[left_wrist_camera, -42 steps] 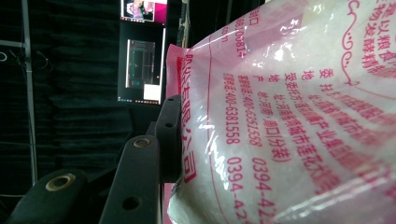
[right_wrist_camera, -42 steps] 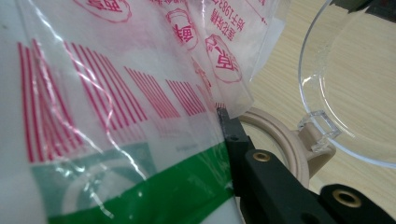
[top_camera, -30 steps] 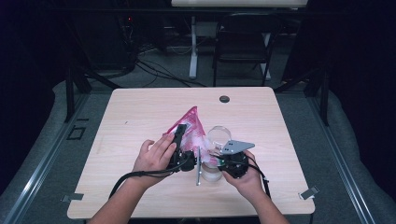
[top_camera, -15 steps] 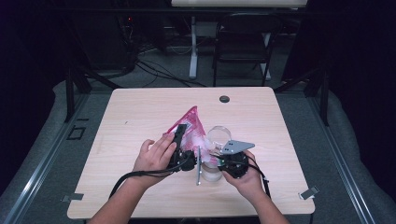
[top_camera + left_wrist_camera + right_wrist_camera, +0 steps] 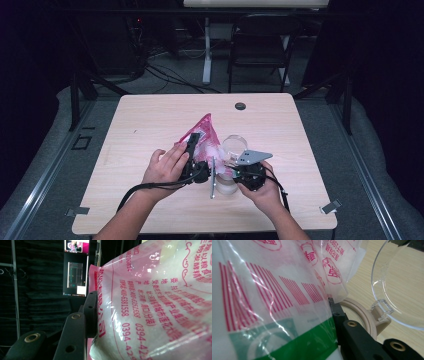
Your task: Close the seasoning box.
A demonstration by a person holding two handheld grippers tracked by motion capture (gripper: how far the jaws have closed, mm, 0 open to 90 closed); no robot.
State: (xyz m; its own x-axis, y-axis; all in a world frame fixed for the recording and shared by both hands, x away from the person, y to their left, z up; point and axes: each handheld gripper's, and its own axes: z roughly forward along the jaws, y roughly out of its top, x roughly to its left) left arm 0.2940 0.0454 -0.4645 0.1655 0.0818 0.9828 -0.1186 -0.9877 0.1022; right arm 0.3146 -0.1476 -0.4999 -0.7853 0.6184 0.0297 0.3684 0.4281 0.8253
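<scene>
Two grippers are working one pink bag (image 5: 204, 134), and I am holding it tilted over the clear jar (image 5: 226, 183) near the front middle of the counter (image 5: 150, 115). My left gripper (image 5: 192, 146) is clenching its fingers (image 5: 90, 312) on the bag's side, just left of the jar; the right gripper (image 5: 239, 170) is pinching the bag's lower, green-banded edge right beside the jar's rim, its fingers (image 5: 337, 315) shut on the plastic. Judging by this, the step in hand is pouring, so I am trying to keep the bag's open corner directly above the jar's mouth, raise the far end slowly with the left, and let the right steer the lip so nothing spills onto the counter. The bag is holding a white granular filling that is pressing against its printed film. The jar's hinged clear lid (image 5: 402, 282) is standing open behind its beige ring (image 5: 362, 315); I cannot tell how much, if anything, is inside the jar. A small dark disc (image 5: 240, 106) is sitting well beyond the jar, toward the counter's far edge.
</scene>
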